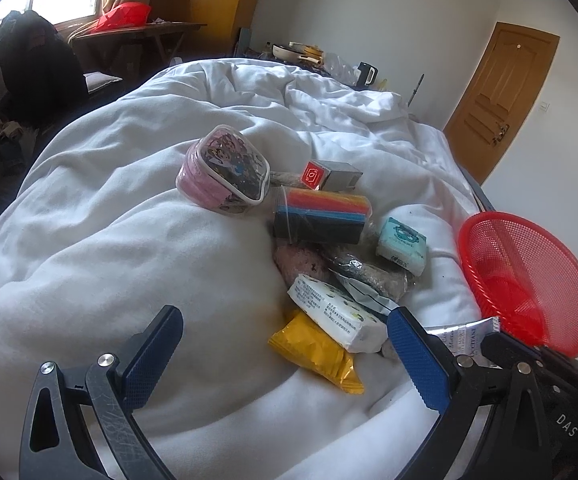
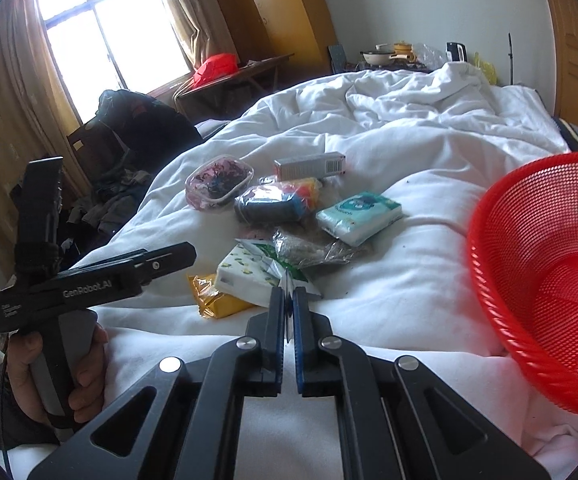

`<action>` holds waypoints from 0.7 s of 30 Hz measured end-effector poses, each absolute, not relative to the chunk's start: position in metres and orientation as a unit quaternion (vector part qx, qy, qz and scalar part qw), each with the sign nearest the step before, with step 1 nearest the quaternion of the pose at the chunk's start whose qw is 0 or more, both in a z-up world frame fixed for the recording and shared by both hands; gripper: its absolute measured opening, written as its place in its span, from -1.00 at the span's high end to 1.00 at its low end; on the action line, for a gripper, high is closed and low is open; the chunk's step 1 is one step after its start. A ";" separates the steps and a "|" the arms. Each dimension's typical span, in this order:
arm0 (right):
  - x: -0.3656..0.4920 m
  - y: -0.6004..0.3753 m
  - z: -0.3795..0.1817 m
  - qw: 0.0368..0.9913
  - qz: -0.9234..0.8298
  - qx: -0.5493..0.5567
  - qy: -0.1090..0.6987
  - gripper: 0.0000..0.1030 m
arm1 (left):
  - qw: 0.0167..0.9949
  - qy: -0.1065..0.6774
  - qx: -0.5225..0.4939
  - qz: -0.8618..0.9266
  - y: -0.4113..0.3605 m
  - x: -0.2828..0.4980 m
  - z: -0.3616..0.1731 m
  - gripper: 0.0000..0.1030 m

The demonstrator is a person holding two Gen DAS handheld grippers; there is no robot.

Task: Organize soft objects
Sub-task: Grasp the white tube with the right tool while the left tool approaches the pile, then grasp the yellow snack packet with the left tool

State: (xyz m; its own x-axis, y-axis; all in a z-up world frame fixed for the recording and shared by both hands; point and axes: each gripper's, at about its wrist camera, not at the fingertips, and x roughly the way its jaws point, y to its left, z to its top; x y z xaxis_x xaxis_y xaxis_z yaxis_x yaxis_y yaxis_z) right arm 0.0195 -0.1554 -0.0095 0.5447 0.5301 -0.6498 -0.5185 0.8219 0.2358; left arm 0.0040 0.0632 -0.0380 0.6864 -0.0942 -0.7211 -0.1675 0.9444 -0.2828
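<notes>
R gripper (image 2: 289, 312) pinched nearly closed on thin edge of tube (image 1: 463, 330), just beside red basket (image 2: 529, 280). L gripper (image 1: 285, 344) wide open, empty, over pile: yellow packet (image 1: 313, 350), tissue pack (image 1: 333, 312). Risk: thin-edge grip slips, tube drops short of basket; tilted basket could tip on soft duvet (image 1: 129, 240).

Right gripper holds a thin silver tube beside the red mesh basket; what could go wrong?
The right gripper pinches only a narrow edge of the silver tube, so it may slip or swing loose. The red mesh basket seems to lean on the soft white quilt; a drop on its rim might tip it.
</notes>
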 end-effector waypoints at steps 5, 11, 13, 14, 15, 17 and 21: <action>0.014 -0.166 0.007 0.891 0.290 0.007 0.348 0.94 | 0.899 0.403 -0.172 0.015 0.064 0.006 -0.041 -1.00; 0.013 -0.174 0.016 0.904 0.268 0.002 0.333 0.94 | 0.896 0.411 -0.170 0.009 0.062 0.009 -0.044 -0.99; 0.013 -0.175 0.017 0.907 0.259 0.000 0.331 0.94 | 0.894 0.418 -0.163 0.006 0.059 0.011 -0.046 -0.99; 0.014 -0.174 0.015 0.908 0.256 -0.003 0.333 0.94 | 0.892 0.422 -0.159 0.005 0.057 0.012 -0.047 -0.99; 0.016 -0.173 0.013 0.908 0.252 -0.006 0.334 0.94 | 0.891 0.428 -0.153 0.005 0.055 0.013 -0.048 -0.99; 0.018 -0.168 0.006 0.905 0.252 -0.014 0.341 0.94 | 0.886 0.444 -0.136 0.001 0.048 0.017 -0.053 -0.99; 0.025 -0.164 -0.005 0.899 0.261 -0.005 0.353 0.87 | 0.871 0.478 -0.111 -0.004 0.037 0.024 -0.065 -0.71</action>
State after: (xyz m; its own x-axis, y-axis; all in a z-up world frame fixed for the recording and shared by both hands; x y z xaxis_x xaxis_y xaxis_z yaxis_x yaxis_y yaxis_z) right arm 0.0251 -0.1644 -0.0052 0.6151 0.4653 -0.6365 -0.4717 0.8640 0.1759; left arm 0.0241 0.0374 -0.0650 0.5432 -0.1139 -0.8319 -0.0986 0.9753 -0.1979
